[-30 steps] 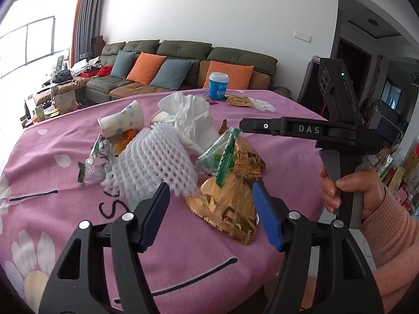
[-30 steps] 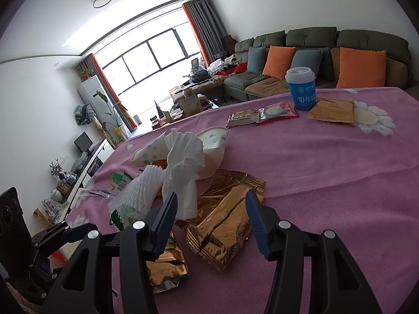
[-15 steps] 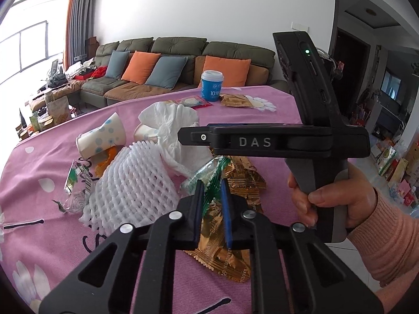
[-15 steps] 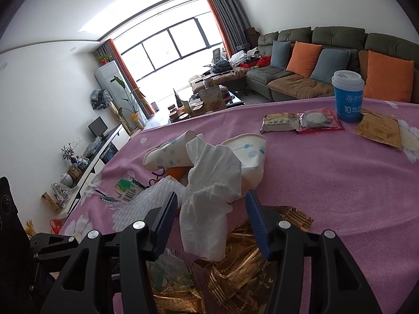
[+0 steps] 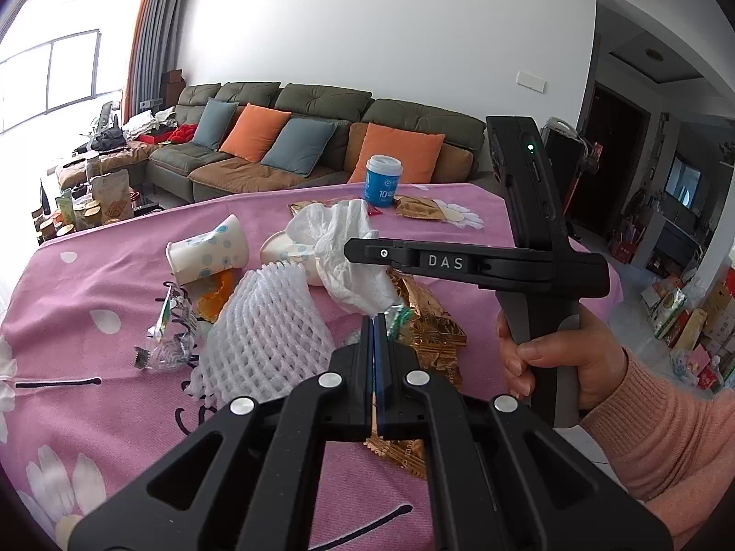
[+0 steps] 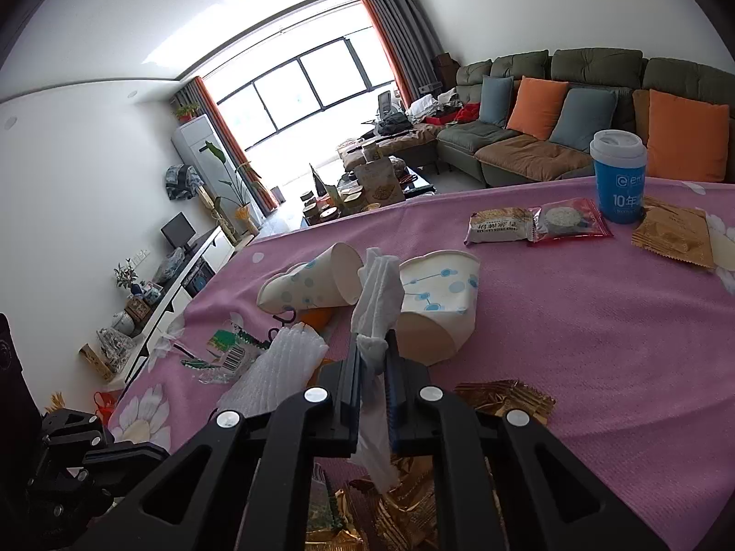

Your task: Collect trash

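Note:
Trash lies heaped on the pink tablecloth [image 5: 115,275]. My left gripper [image 5: 373,321] is shut on the green-striped snack wrapper [image 5: 398,317], above gold wrappers [image 5: 432,326] and beside the white foam net [image 5: 266,330]. My right gripper [image 6: 371,351] is shut on the white tissue [image 6: 377,296], which hangs between its fingers; the tissue also shows in the left wrist view [image 5: 349,248]. Two dotted paper cups [image 6: 312,287] [image 6: 436,294] lie tipped behind it. The right gripper's body [image 5: 477,266] crosses the left wrist view.
A blue lidded cup [image 6: 618,179], two sealed snack packs [image 6: 537,225] and a gold packet [image 6: 673,236] sit at the table's far side. A clear wrapper [image 5: 167,340] and orange peel [image 5: 216,294] lie left of the net. A sofa [image 5: 298,137] stands behind.
Both grippers went from open to shut: the left closed on the green-striped wrapper, the right moved forward over the pile and closed on the tissue.

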`<state>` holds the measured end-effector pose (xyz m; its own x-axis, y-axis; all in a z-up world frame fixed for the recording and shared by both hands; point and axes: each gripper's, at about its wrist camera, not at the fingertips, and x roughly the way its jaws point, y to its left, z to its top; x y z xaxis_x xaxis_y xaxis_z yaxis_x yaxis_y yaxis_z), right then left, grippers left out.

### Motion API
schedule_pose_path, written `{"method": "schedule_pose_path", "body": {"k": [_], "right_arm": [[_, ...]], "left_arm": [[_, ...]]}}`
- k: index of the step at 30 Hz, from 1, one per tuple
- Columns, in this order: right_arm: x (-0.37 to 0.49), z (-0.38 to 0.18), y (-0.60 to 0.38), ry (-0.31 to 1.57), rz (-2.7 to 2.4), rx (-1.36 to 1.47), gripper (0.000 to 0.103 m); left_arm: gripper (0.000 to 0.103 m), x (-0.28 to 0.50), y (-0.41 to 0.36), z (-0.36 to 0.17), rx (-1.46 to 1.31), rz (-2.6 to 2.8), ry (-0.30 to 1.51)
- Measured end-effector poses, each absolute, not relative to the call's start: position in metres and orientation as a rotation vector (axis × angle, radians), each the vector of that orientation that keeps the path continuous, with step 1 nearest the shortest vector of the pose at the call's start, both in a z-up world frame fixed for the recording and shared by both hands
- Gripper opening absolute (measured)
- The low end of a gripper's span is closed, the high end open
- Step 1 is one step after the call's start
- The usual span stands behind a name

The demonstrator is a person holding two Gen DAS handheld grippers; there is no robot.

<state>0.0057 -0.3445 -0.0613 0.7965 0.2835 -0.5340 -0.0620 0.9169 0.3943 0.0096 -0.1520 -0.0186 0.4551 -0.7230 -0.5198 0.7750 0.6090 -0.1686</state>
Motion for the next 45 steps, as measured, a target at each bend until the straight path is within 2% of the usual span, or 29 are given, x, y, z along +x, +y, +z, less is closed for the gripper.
{"method": "schedule_pose_path", "body": {"k": [4,6,7,8,10,15,16,19,25,34,45], "right_arm": [[-0.001,-0.049,-0.342,0.590,0.197,0.356,0.008],[-0.002,-0.046,-0.341,0.584,0.196,0.356,0.008],[-0.002,-0.046,-0.341,0.581,0.197,0.357,0.008],[-0.003,-0.045,-0.341,0.580,0.199,0.358,0.008],[-0.003,-0.045,-0.340,0.577,0.200,0.359,0.008],[-0.005,-0.044,-0.339,0.579,0.210,0.360,0.008],[-0.005,-0.044,-0.338,0.579,0.210,0.359,0.008],[-0.005,-0.045,-0.338,0.580,0.212,0.365,0.008],[-0.005,-0.043,-0.339,0.569,0.213,0.364,0.008],[-0.009,-0.026,-0.336,0.521,0.225,0.351,0.008],[-0.014,-0.001,-0.307,0.474,0.316,0.317,0.008]], "left_arm": [[0.001,0.011,-0.140,-0.015,0.068,-0.948,0.587],[0.014,0.011,-0.141,-0.017,0.066,-0.975,0.608],[0.030,0.009,-0.143,-0.018,0.070,-0.980,0.608],[0.041,0.007,-0.145,-0.020,0.088,-0.981,0.601],[0.045,0.005,-0.154,-0.024,0.129,-0.977,0.600],[0.042,0.006,-0.178,-0.035,0.187,-0.971,0.616],[0.039,0.007,-0.182,-0.036,0.197,-0.972,0.620],[0.011,0.010,-0.191,-0.040,0.214,-0.985,0.650],[0.002,0.011,-0.187,-0.036,0.186,-0.979,0.630],[0.002,0.012,-0.157,-0.017,0.100,-0.954,0.595],[0.002,0.005,-0.082,0.013,-0.004,-0.849,0.520]]}}
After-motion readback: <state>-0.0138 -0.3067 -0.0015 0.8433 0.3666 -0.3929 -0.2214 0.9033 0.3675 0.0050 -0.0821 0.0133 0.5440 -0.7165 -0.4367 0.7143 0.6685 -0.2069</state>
